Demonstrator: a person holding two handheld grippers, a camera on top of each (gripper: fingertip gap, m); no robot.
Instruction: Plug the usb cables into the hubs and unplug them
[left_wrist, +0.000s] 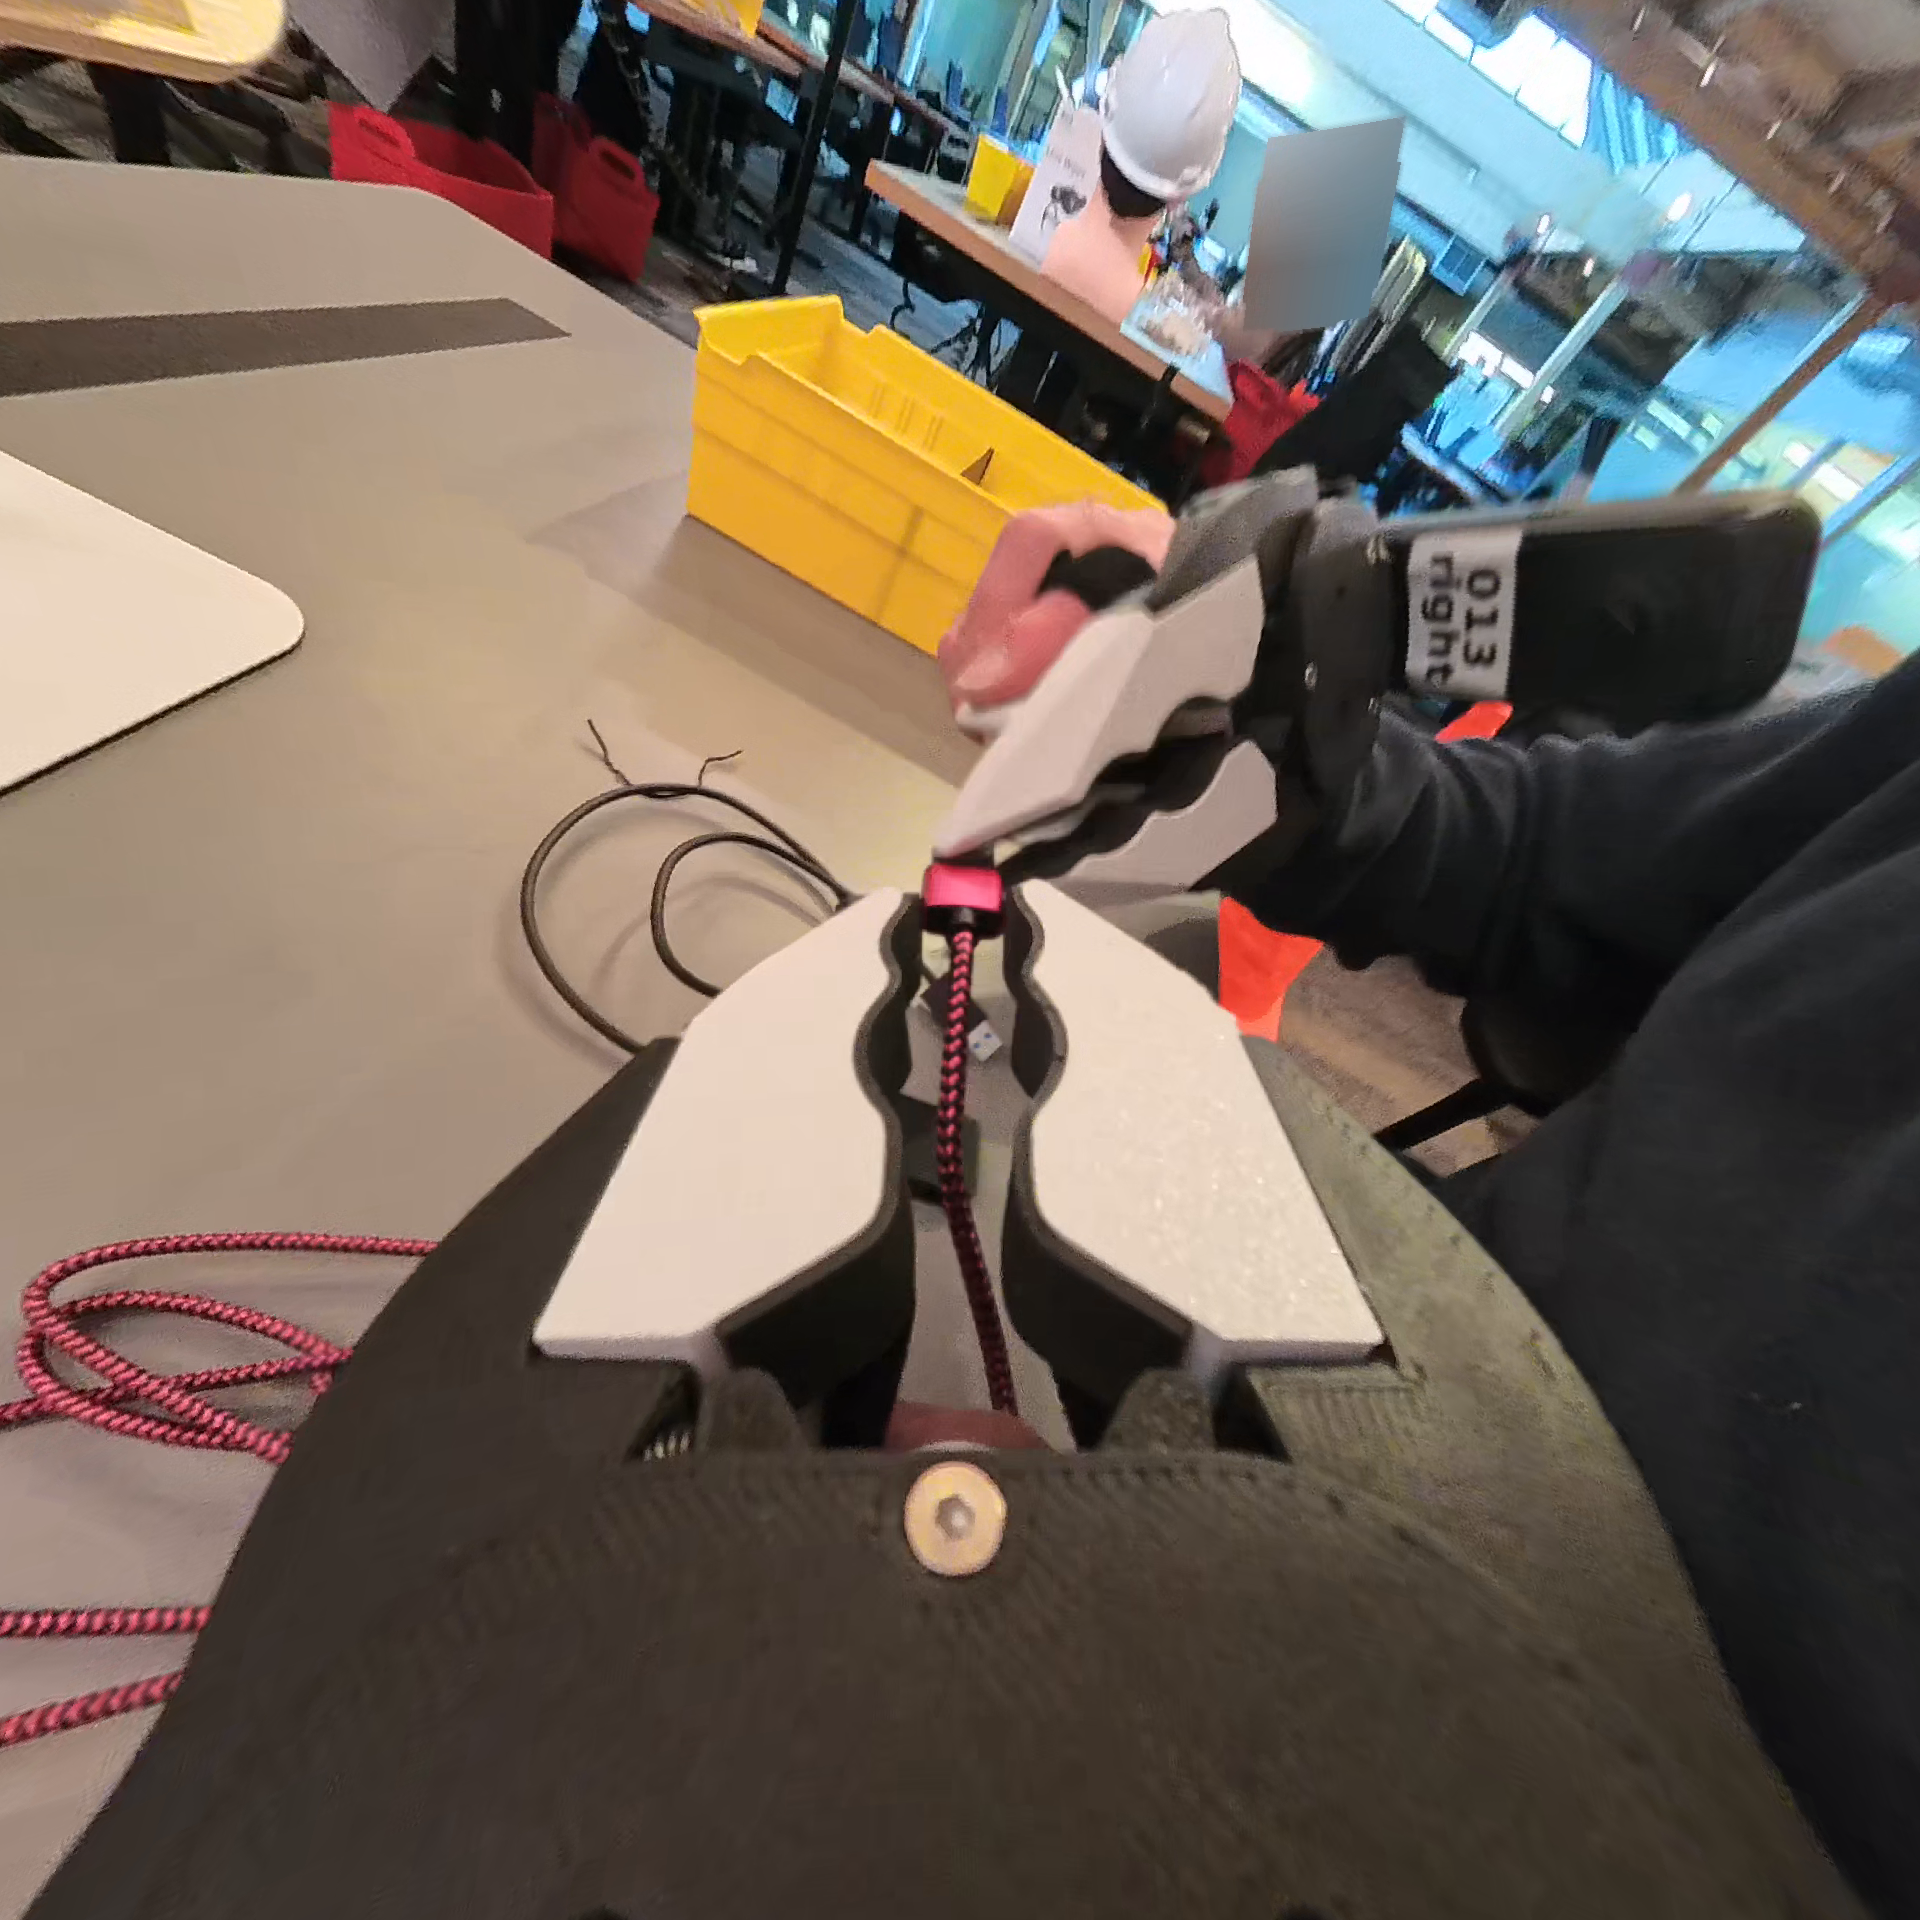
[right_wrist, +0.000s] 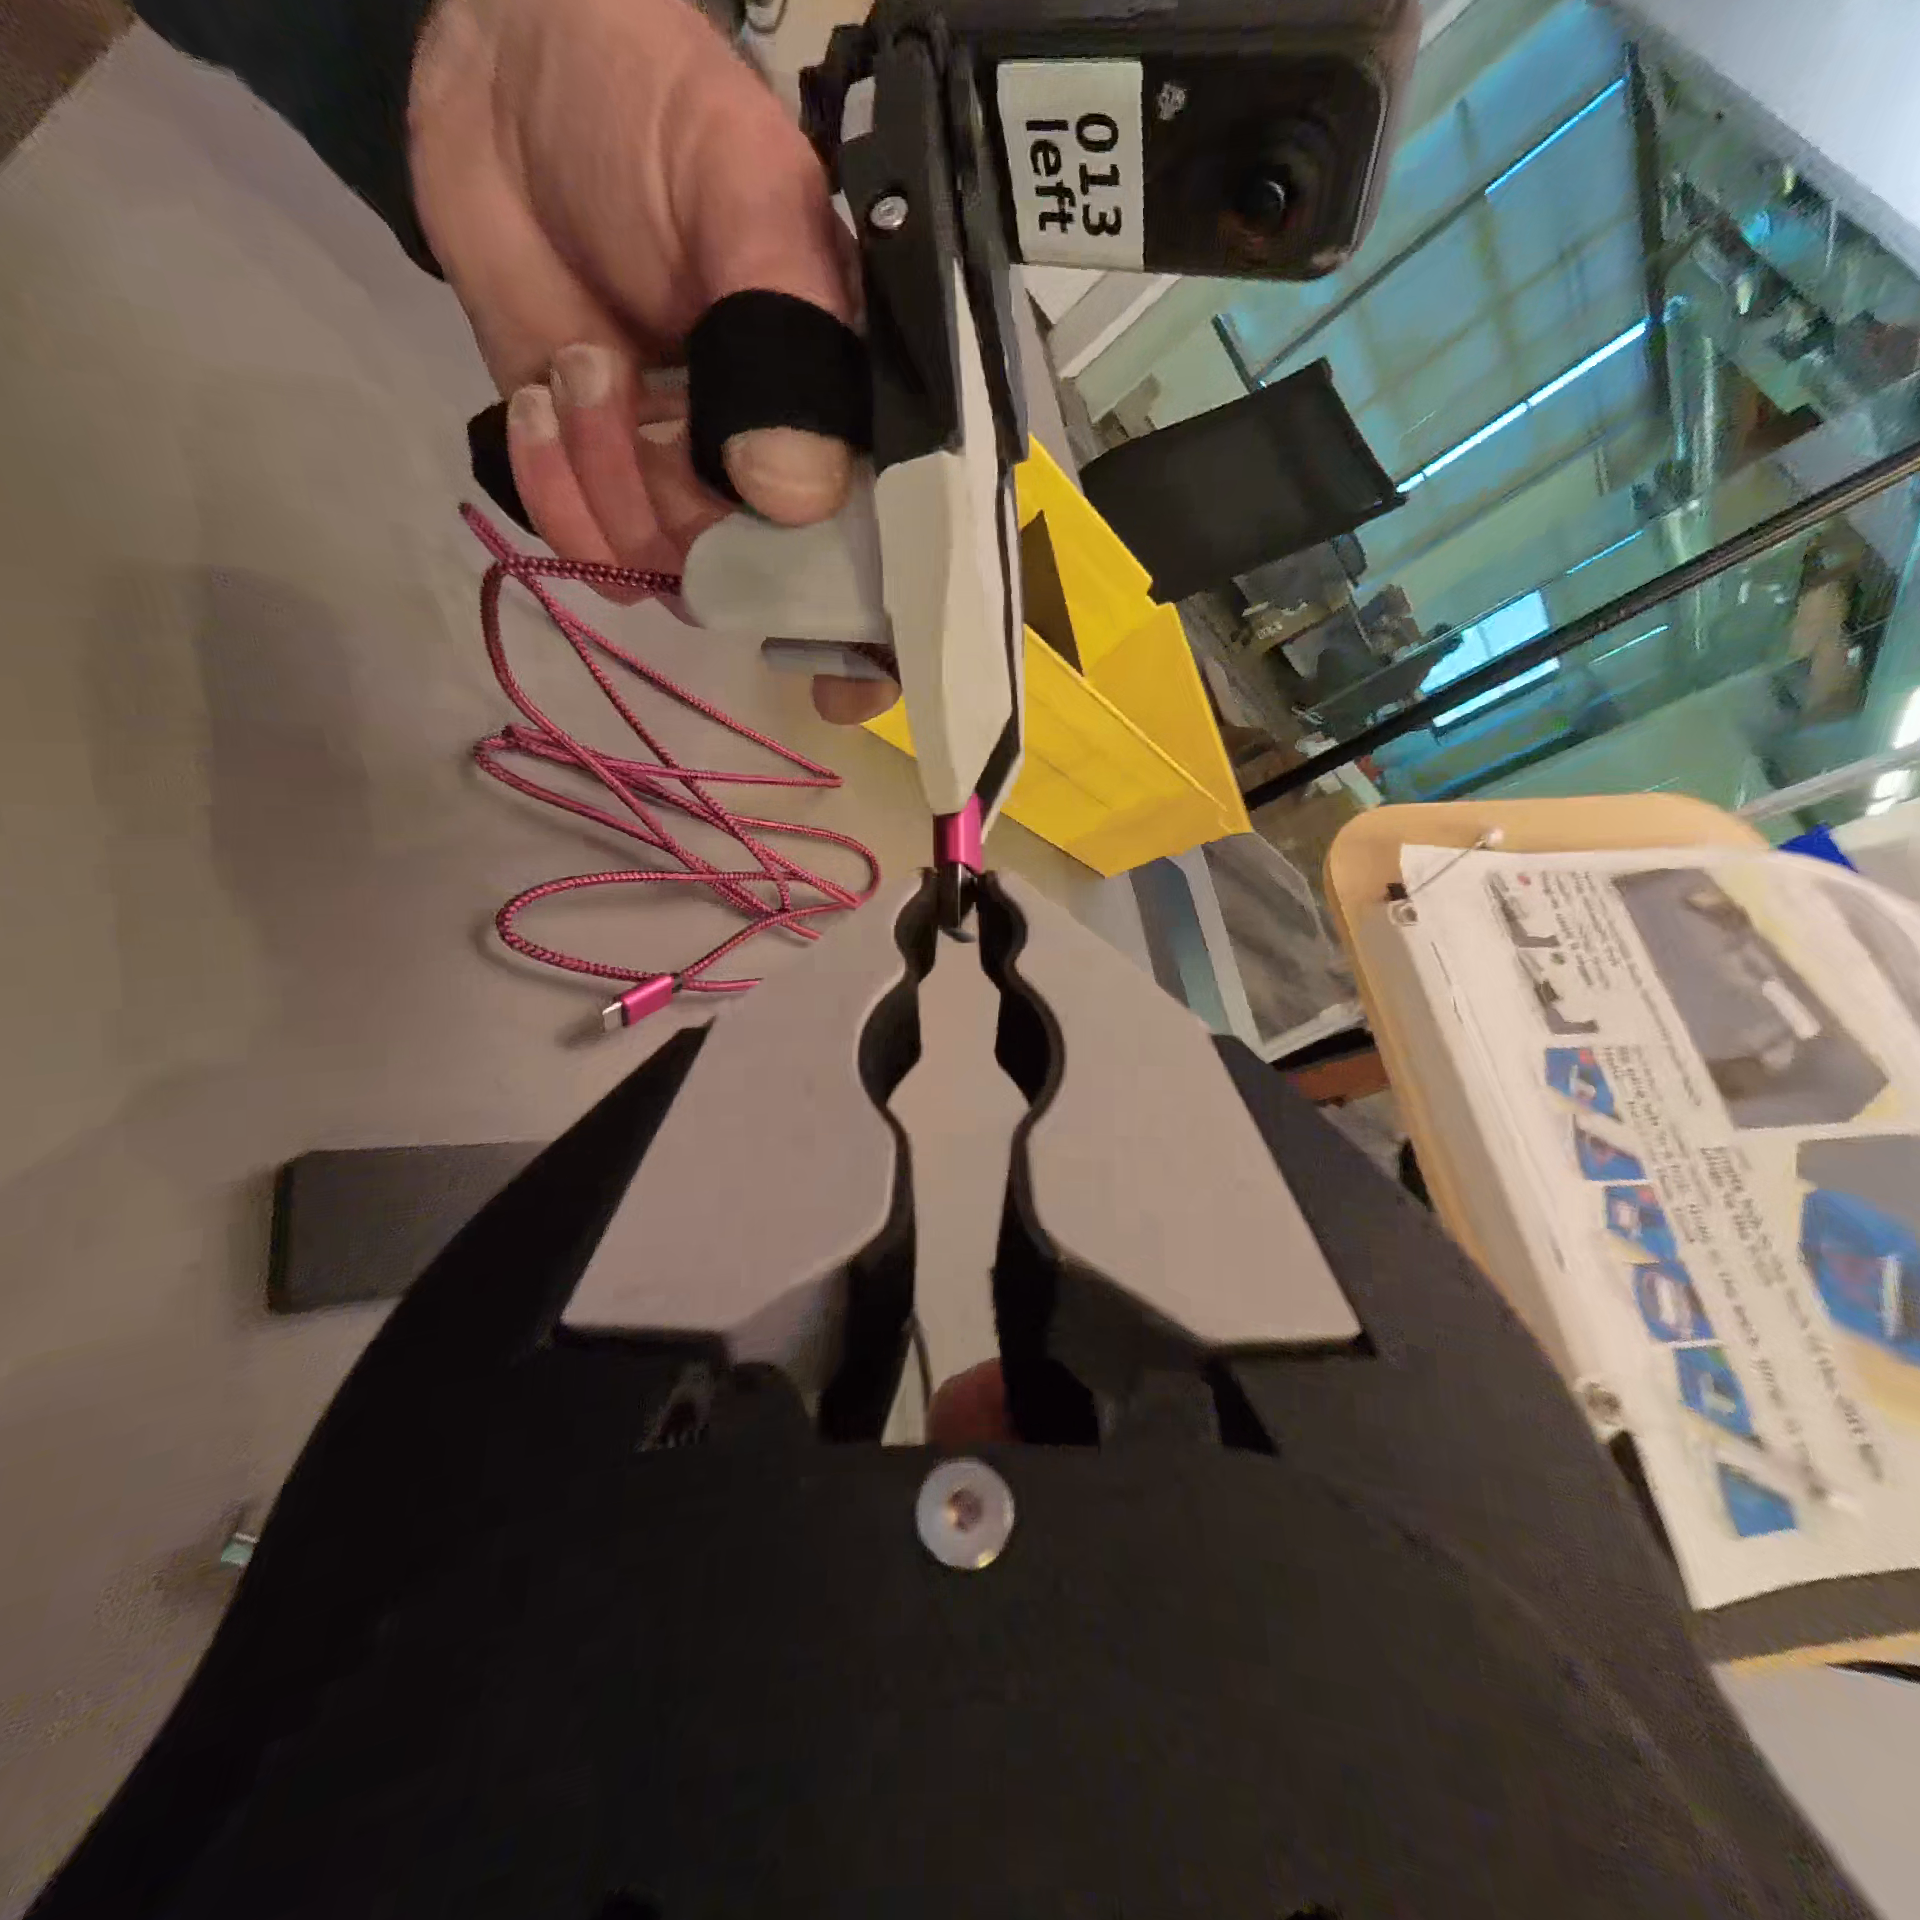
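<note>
My left gripper (left_wrist: 963, 902) is shut on the pink plug (left_wrist: 963, 891) of a pink-and-black braided usb cable (left_wrist: 961, 1164), which runs back between its fingers. My right gripper (left_wrist: 982, 850) comes in from the right, tip to tip with the left. In the right wrist view my right gripper (right_wrist: 956, 906) is shut on a small dark piece (right_wrist: 951, 902), seemingly the hub's end, mostly hidden. The pink plug (right_wrist: 958, 836) meets it from above, held in the left gripper (right_wrist: 961, 805). The cable's coil (right_wrist: 665, 790) and other plug (right_wrist: 642, 1003) lie on the table.
A yellow bin (left_wrist: 883, 468) stands on the grey table (left_wrist: 364, 582) behind the grippers. A thin black cable (left_wrist: 665, 883) loops on the table. A white mat (left_wrist: 104, 623) lies at the left. A wooden board with printed sheets (right_wrist: 1610, 1195) is at the right. The tips of both grippers are at nearly the same place.
</note>
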